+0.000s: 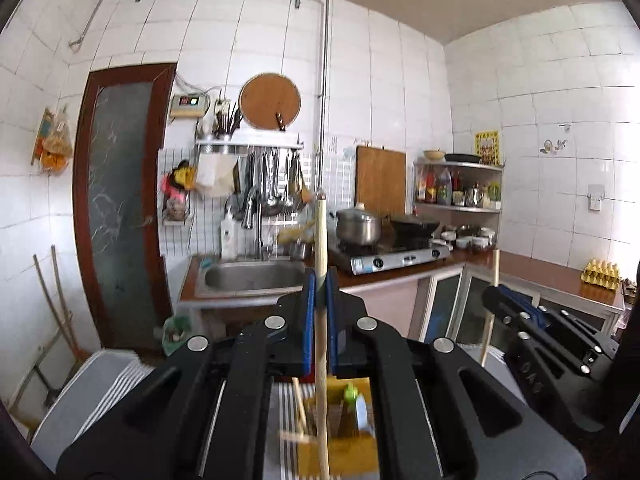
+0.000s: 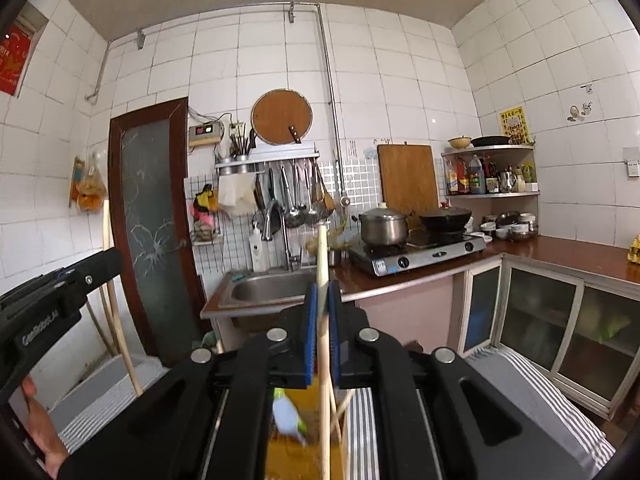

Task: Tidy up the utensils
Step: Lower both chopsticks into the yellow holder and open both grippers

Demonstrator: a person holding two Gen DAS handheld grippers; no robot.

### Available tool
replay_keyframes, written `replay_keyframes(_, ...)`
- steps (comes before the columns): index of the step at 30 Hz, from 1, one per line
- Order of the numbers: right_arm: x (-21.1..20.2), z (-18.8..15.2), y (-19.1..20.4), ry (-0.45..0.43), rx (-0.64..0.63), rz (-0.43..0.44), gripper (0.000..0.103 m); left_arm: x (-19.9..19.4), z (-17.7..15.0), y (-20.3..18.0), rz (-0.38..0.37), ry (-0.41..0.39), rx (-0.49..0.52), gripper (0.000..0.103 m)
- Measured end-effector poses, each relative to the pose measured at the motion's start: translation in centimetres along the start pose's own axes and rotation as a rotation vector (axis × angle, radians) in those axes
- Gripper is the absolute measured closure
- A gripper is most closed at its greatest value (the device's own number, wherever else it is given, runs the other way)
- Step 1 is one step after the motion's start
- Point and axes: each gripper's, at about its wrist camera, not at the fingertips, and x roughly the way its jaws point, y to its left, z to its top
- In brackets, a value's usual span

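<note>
Both hand-held grippers are up in the air, facing a white-tiled kitchen wall. Far ahead of them runs the brown table [image 2: 560,252] with a steel sink [image 2: 264,288] let into it, straight ahead, and a gas stove [image 2: 424,256] ahead to the right carrying a steel pot [image 2: 382,226] and a black wok [image 2: 444,216]. Below the jaws lies a grey-striped cloth [image 2: 540,396] with a yellow tray [image 1: 352,452] on it, blurred, holding more sticks and a small green-capped bottle [image 1: 354,404].

The left hand-held gripper [image 1: 321,284] is clamped tight on a long wooden stick [image 1: 321,240], which stands nearly upright between its blue pads [image 1: 308,320] and pokes out above and below. The right hand-held gripper [image 2: 322,296] grips a second wooden stick [image 2: 322,256] the same way, upright, squeezed between its pads. Each hand-held gripper shows at the edge of the other's view, side by side and apart.
</note>
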Motion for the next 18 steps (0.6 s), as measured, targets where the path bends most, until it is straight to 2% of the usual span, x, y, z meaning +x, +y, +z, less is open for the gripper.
replay_keyframes(3,2.3,-0.1,-0.1,-0.014,0.02,-0.001,0.097,2.6,-0.3,-0.3,-0.003,0.006,0.004,0.099)
replay_keyframes(9,6.3,-2.3,-1.1,-0.021,0.073,-0.01,0.097,7.6,-3.2,0.4,0.004,0.051,-0.014,0.099)
replay_keyframes(18,9.4,-7.6,-1.1,0.093,0.014,-0.014,0.097,11.4,-8.5,1.5,0.04,0.153,0.01,0.099)
